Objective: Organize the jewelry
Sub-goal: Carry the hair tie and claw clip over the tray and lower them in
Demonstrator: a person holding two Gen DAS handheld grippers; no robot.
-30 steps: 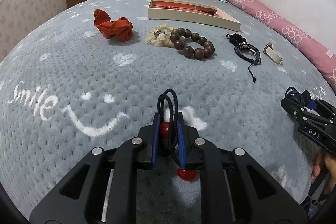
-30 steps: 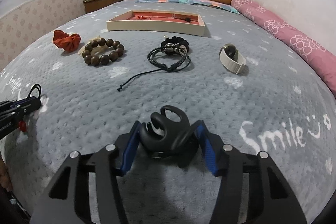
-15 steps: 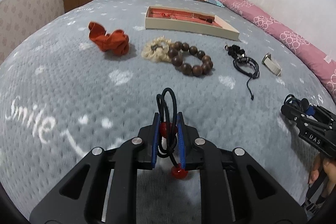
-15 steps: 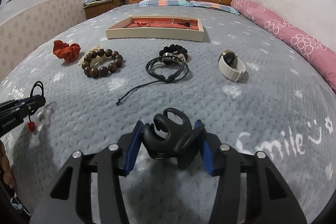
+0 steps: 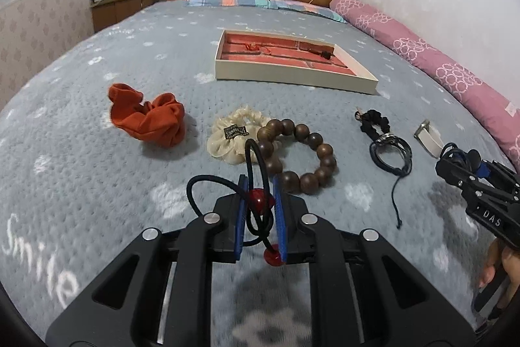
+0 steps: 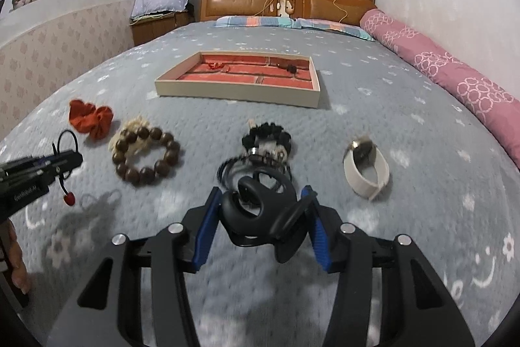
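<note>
Left gripper (image 5: 258, 204) nearly closed, pinching black hair tie (image 5: 253, 158) with red beads; right gripper (image 6: 260, 210) half-open, clamping black claw clip (image 6: 260, 210). Both aloft, likely bound for tray (image 6: 237, 95) mid-bed toward the headboard; other jewelry nearer.

The bed blanket (image 5: 97, 184) is a nubbly, matt grey fleece. Beside the glossy brown wooden bead bracelet (image 5: 297, 152) lie a cream gauzy scrunchie (image 5: 227, 140) and, further left, a matt orange cloth scrunchie (image 5: 146, 119). Behind them, the tray (image 5: 292, 75) has smooth cream walls and a red velvety lining. The black hair claw (image 6: 260, 210) looks like matt plastic; the hair tie's (image 5: 256, 184) 2 red beads shine.
</note>
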